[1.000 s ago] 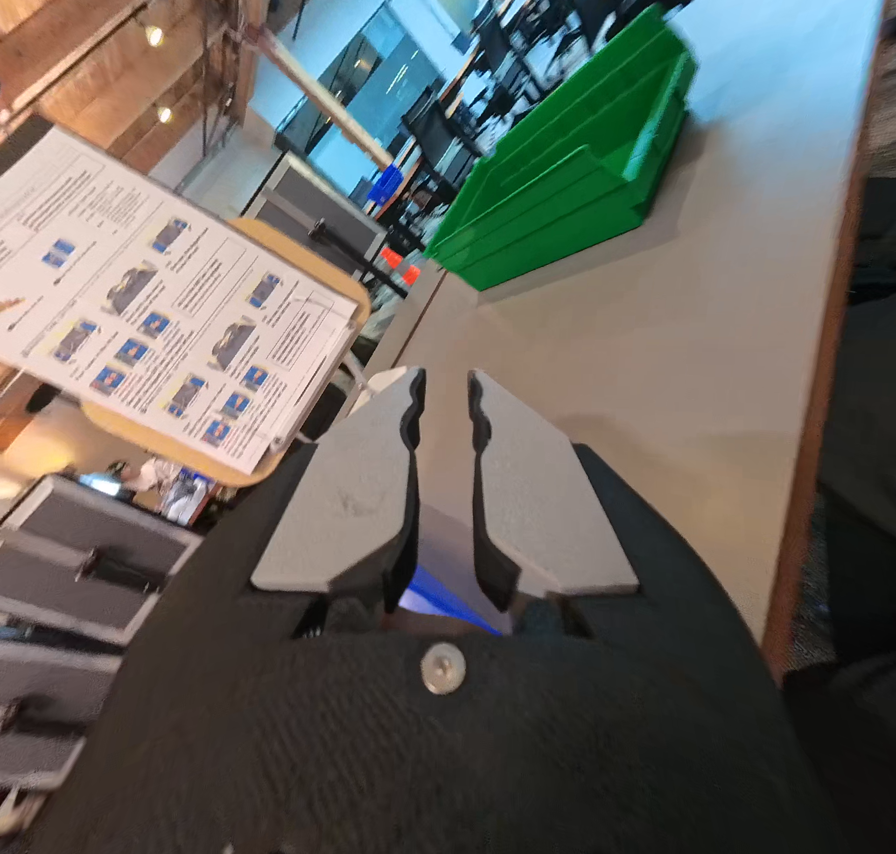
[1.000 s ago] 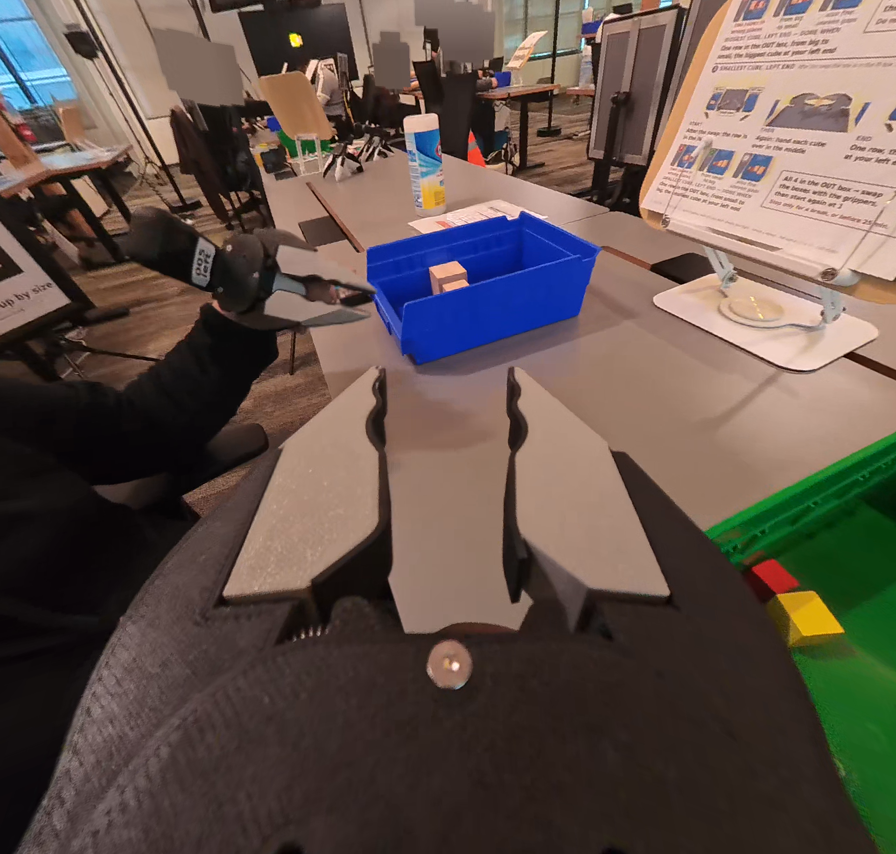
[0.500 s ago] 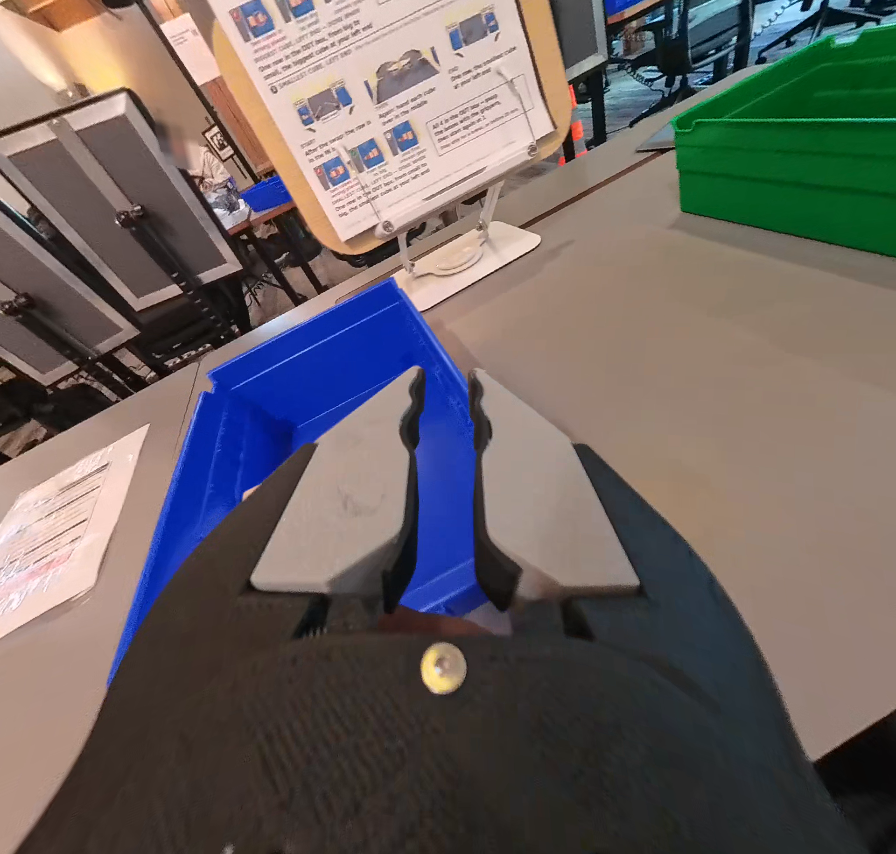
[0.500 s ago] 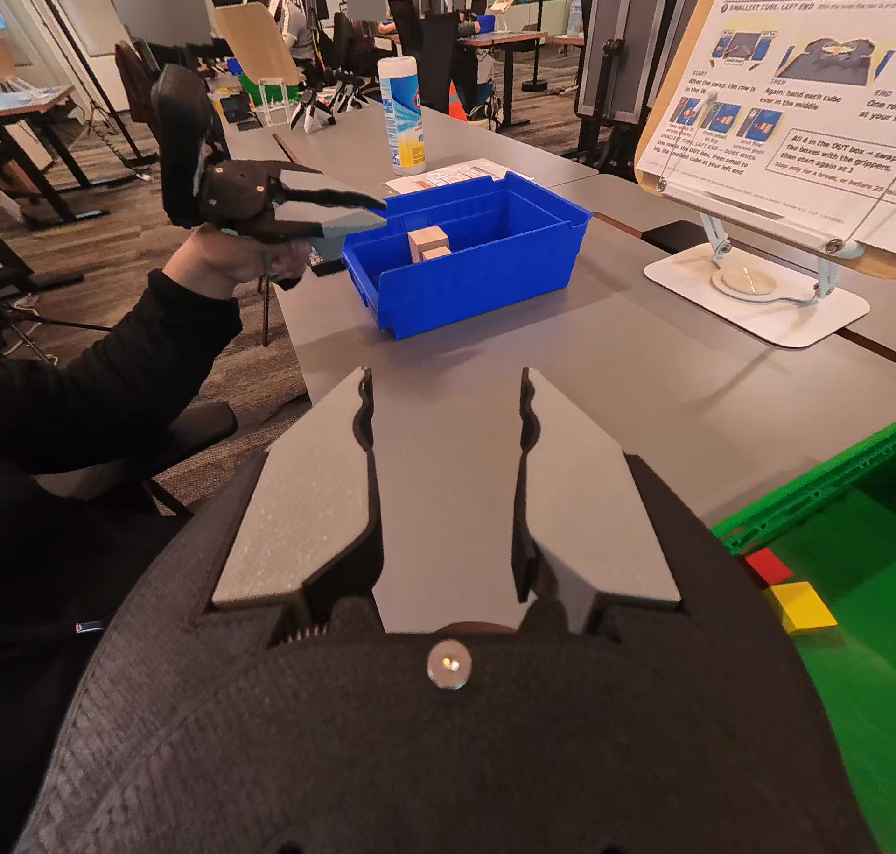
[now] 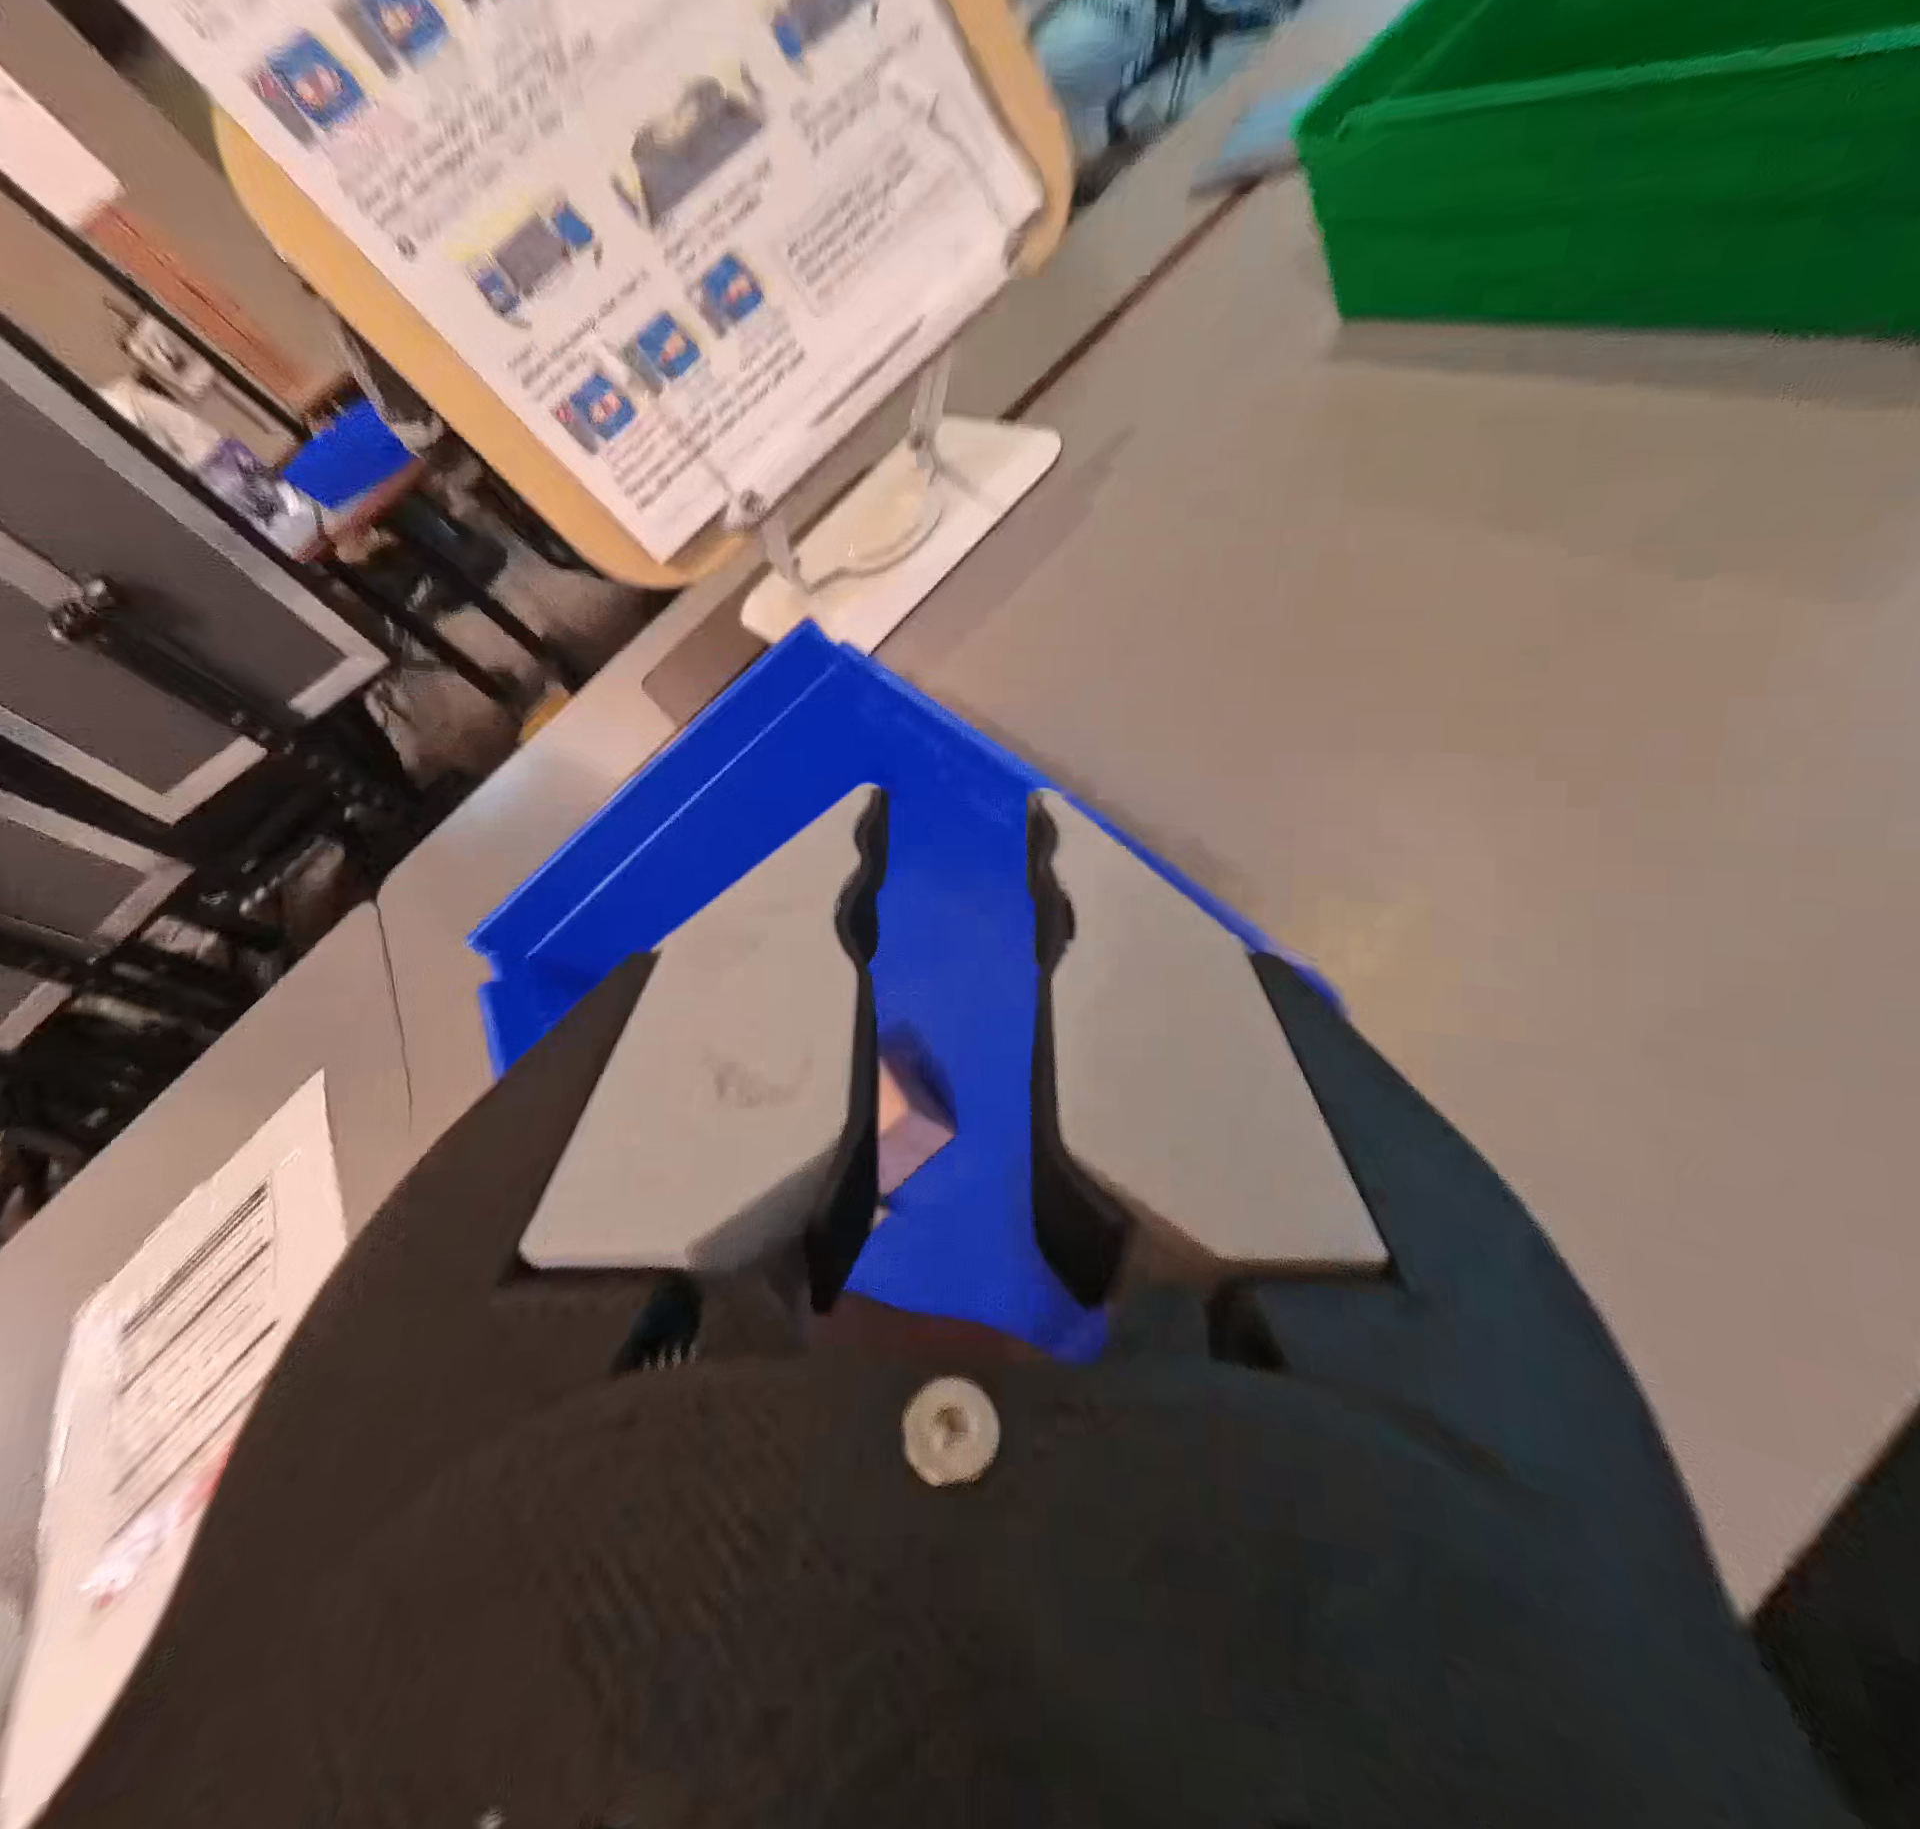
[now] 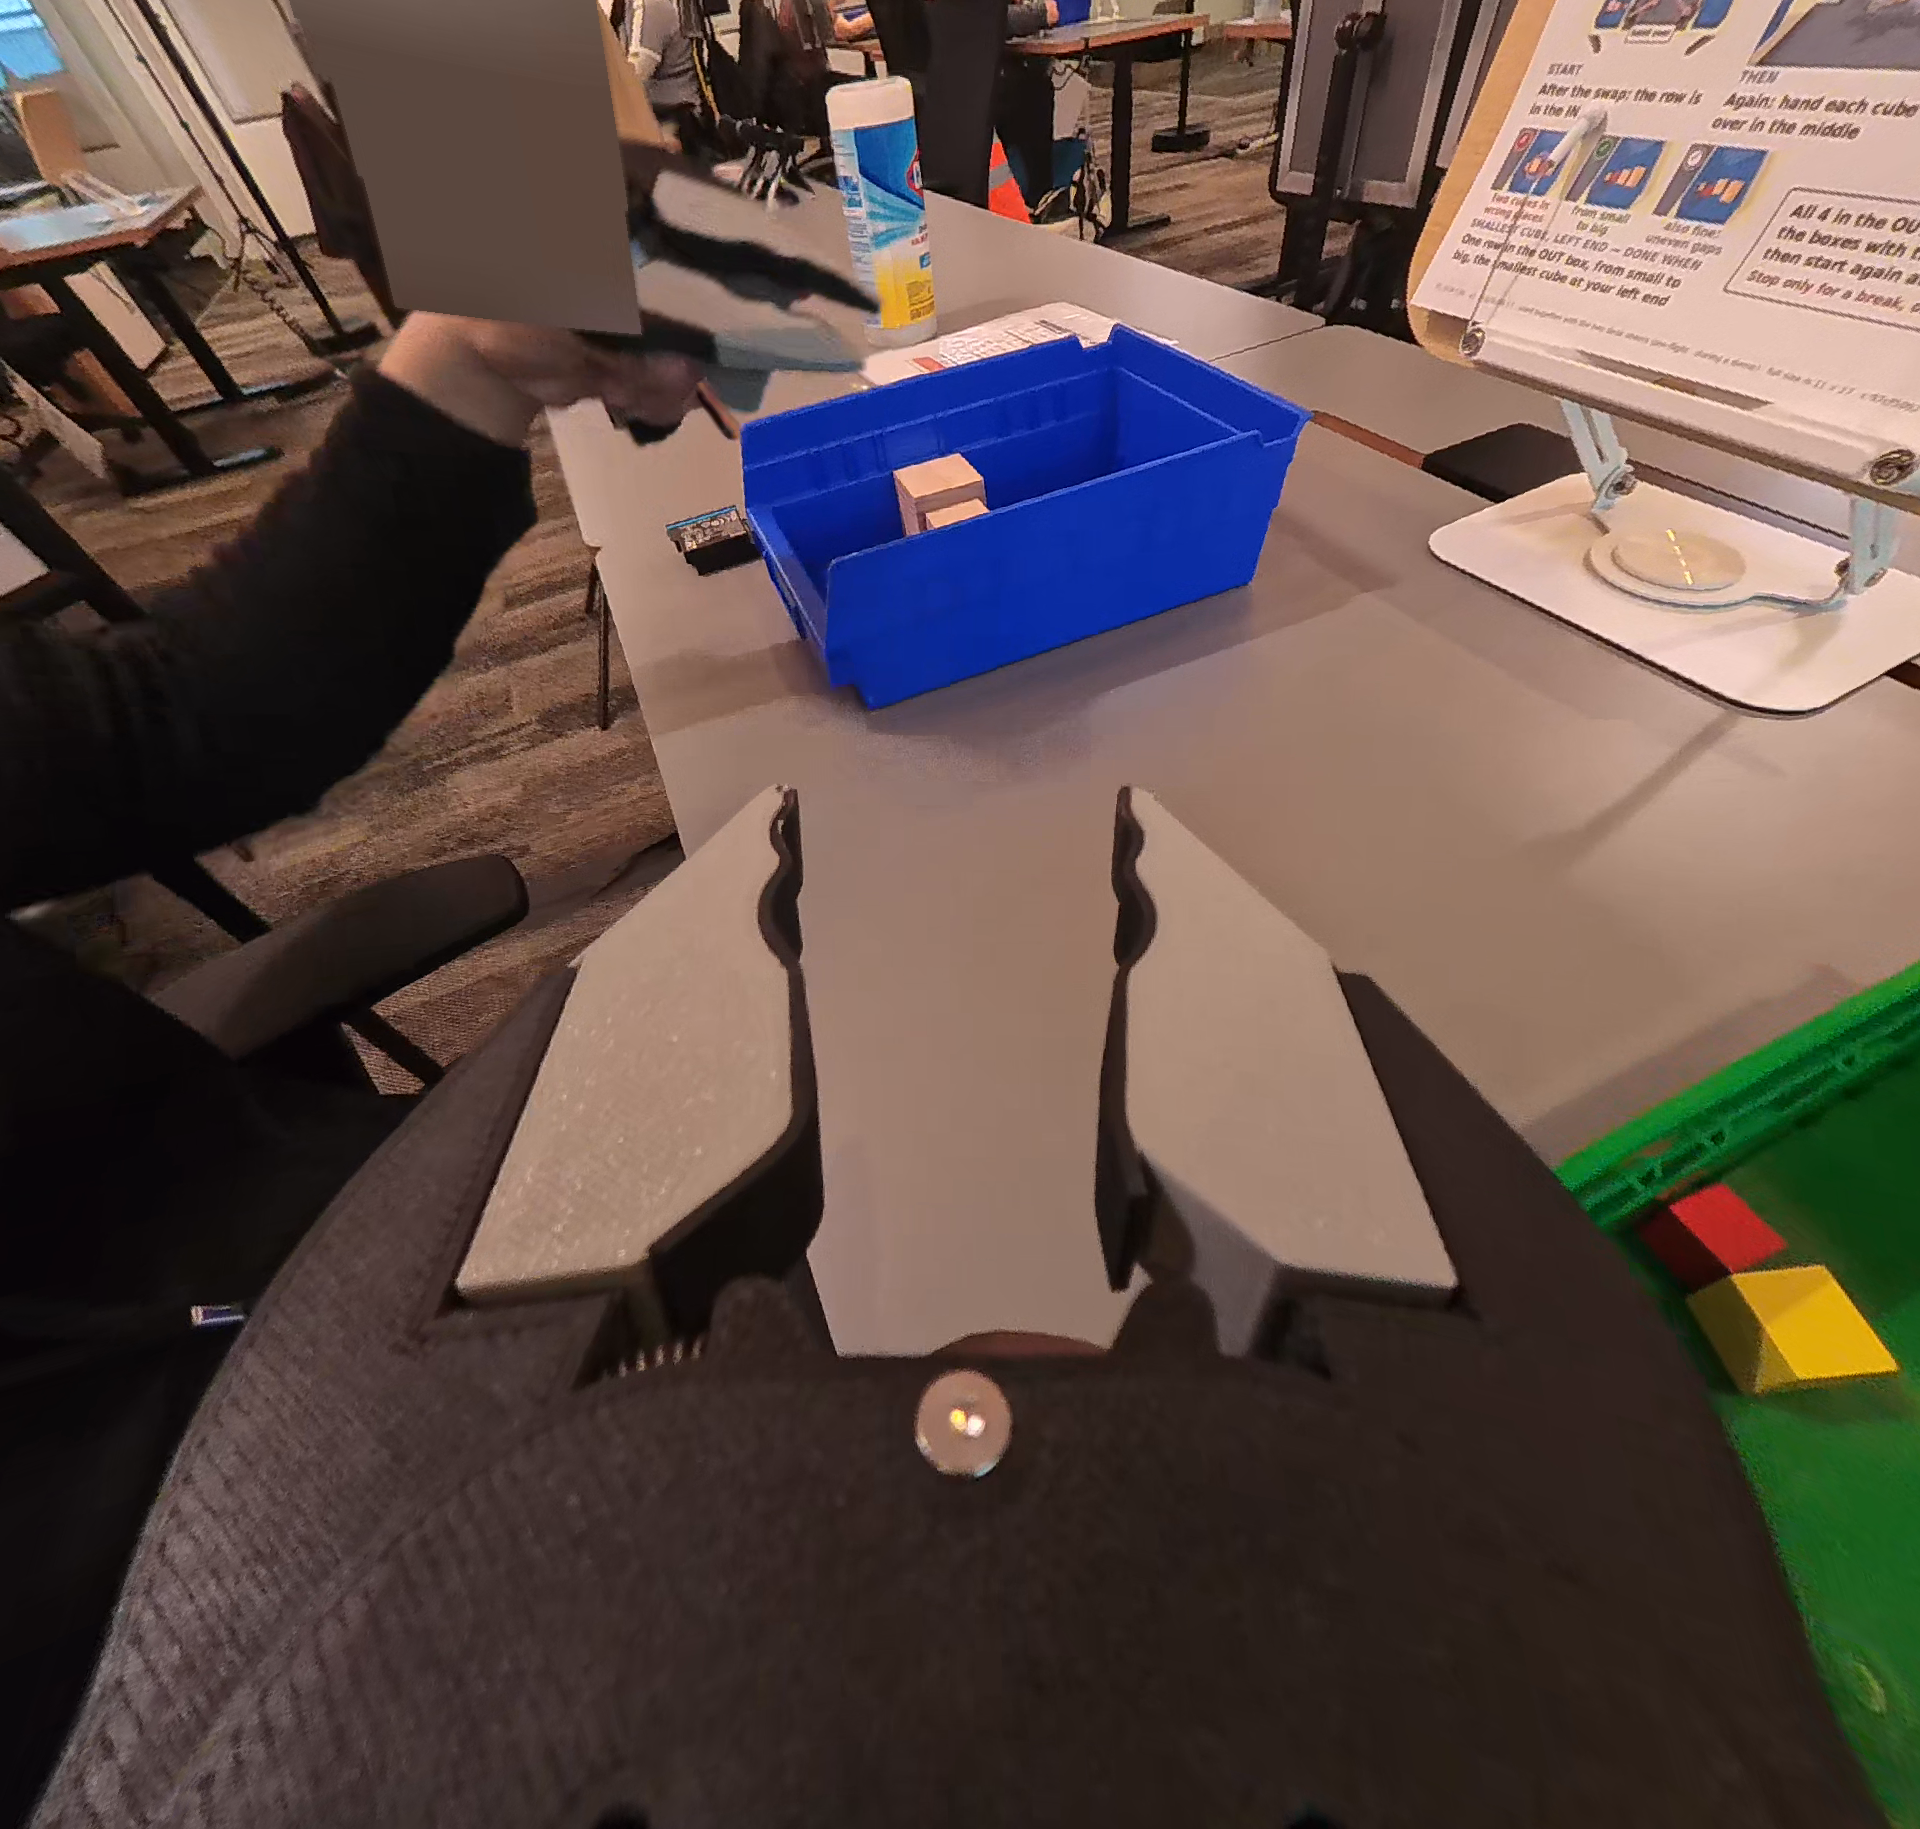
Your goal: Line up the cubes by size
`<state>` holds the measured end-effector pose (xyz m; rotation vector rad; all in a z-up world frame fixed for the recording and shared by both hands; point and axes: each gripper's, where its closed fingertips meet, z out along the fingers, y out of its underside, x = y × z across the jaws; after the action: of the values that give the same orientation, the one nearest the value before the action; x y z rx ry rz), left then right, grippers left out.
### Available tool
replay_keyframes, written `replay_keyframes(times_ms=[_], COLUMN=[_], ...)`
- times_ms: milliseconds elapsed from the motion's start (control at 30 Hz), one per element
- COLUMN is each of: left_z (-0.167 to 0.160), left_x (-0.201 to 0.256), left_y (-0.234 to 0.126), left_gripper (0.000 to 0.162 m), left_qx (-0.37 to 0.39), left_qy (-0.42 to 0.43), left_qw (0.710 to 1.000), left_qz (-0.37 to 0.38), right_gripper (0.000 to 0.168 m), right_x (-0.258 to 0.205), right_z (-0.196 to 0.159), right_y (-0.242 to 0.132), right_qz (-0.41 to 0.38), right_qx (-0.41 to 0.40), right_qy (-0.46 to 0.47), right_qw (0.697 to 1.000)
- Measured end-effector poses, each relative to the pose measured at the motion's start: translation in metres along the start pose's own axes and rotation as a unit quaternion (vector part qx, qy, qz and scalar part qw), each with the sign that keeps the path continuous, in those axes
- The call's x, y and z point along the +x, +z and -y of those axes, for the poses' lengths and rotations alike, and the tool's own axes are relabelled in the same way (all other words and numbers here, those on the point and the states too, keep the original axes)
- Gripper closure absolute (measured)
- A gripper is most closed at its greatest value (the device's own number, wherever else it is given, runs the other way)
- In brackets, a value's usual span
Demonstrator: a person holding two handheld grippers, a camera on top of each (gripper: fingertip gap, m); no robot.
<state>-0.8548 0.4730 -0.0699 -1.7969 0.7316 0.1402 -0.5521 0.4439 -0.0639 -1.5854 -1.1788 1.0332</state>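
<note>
A blue bin (image 6: pixel 1049 584) stands on the grey table and holds two pale wooden cubes, a larger one (image 6: pixel 938 487) and a smaller one (image 6: pixel 958 518) in front of it. My left gripper (image 5: pixel 956 808) hovers over the blue bin (image 5: pixel 727 823), its jaws a small gap apart and empty; one wooden cube (image 5: pixel 909 1119) shows between the fingers, below them. The left gripper also shows, blurred, in the right wrist view (image 6: pixel 800 325) above the bin's left end. My right gripper (image 6: pixel 951 803) is open and empty above the bare table. A red cube (image 6: pixel 1714 1239) and a yellow cube (image 6: pixel 1797 1322) lie side by side in the green bin (image 6: pixel 1704 1114).
An instruction board on a white stand (image 6: pixel 1683 574) is behind the blue bin, right of it. A wipes canister (image 6: pixel 878 210) and papers (image 6: pixel 997 340) sit beyond the bin. A small black device (image 6: pixel 712 538) lies at its left. The green bin (image 5: pixel 1621 169) is to the right.
My left gripper has swung down over the blue bin and its jaws have parted a little. My right gripper has opened wider and stayed over the table.
</note>
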Motion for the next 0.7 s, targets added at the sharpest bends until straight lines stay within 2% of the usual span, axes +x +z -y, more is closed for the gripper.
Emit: replay_keyframes(times_ms=[100, 167, 233, 300, 333, 433, 500, 567, 700], left_z=[-0.012, -0.031, -0.064, -0.099, -0.112, -0.133, -0.145, -0.158, -0.186], left_x=[-0.028, -0.035, -0.025, -0.011, -0.010, -0.012, -0.016, -0.016, -0.031], left_y=[0.024, 0.040, 0.049, 0.051, 0.053, 0.061, 0.063, 0.062, 0.070], left_gripper=[0.133, 0.129, 0.124, 0.112, 0.114, 0.118, 0.103, 0.100, 0.088], left_qx=[-0.061, -0.113, -0.177, -0.229, -0.246, -0.270, -0.303, -0.329, -0.384], left_qy=[0.038, 0.084, 0.135, 0.192, 0.220, 0.252, 0.249, 0.250, 0.277], left_qw=[0.997, 0.989, 0.967, 0.934, 0.919, 0.900, 0.888, 0.874, 0.847], left_qz=[-0.018, -0.053, -0.125, -0.197, -0.214, -0.232, -0.240, -0.257, -0.242], right_gripper=[0.110, 0.110, 0.110, 0.110, 0.110, 0.110, 0.110, 0.110, 0.111], right_x=[0.002, 0.003, 0.004, 0.006, 0.007, 0.011, 0.014, 0.016, 0.019], right_z=[-0.004, -0.006, -0.008, -0.011, -0.012, -0.015, -0.018, -0.019, -0.020], right_y=[0.005, 0.007, 0.009, 0.010, 0.011, 0.012, 0.012, 0.013, 0.015], right_qz=[-0.003, -0.005, -0.004, -0.005, -0.004, -0.004, -0.003, 0.002, 0.014], right_qx=[-0.011, -0.016, -0.019, -0.023, -0.024, -0.027, -0.030, -0.029, -0.024], right_qy=[-0.003, -0.002, 0.000, 0.001, 0.002, 0.010, 0.014, 0.021, 0.035], right_qw=[1.000, 1.000, 1.000, 1.000, 1.000, 1.000, 0.999, 0.999, 0.999])
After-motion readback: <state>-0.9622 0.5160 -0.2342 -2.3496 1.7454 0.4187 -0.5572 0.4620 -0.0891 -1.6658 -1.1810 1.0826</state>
